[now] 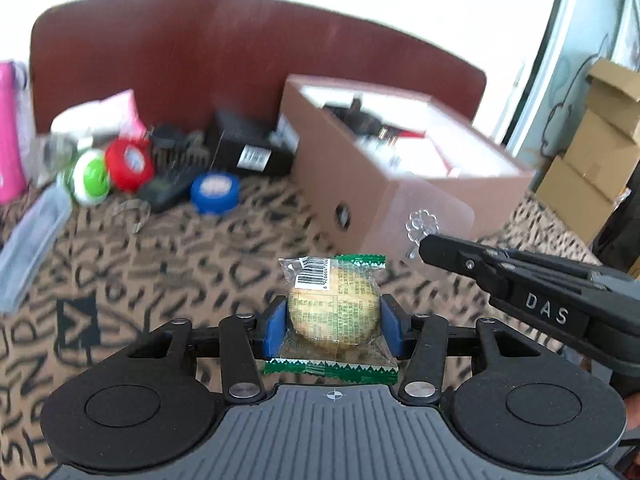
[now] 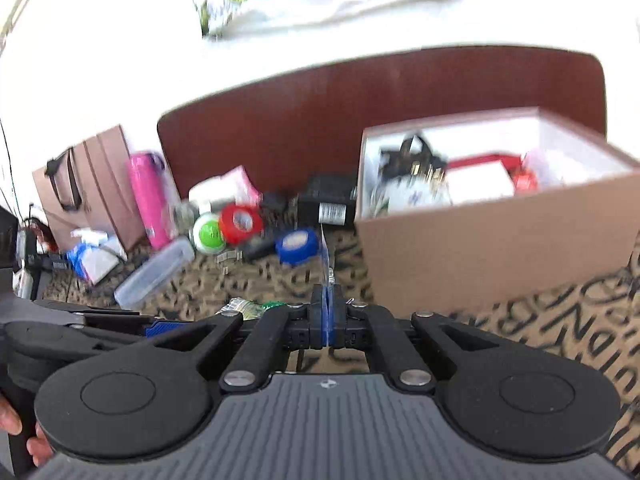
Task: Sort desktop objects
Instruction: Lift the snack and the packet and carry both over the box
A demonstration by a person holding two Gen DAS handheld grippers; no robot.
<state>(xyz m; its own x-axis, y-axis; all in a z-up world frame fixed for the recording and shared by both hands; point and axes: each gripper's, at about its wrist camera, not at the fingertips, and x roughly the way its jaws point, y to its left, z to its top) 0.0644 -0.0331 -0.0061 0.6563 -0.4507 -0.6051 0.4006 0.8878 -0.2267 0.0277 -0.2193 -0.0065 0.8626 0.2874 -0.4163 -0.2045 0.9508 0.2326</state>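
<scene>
**Both claws loaded, box next**

The left claw [image 1: 333,326] grips a wrapped biscuit [image 1: 334,312] at lower centre, above the patterned surface [image 1: 160,264]. The right claw [image 2: 328,320] is clamped shut on a thin clear packet [image 2: 325,256]. Next, probably carry both to the cardboard box [image 2: 480,252] at right. Only the left view shows the packet's flat face; the right view sees it edge-on.

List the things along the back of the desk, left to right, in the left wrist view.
Pink bottle → green-and-white round tape roll → red tape roll → blue tape roll → black box with a white label → open brown cardboard box.
</scene>
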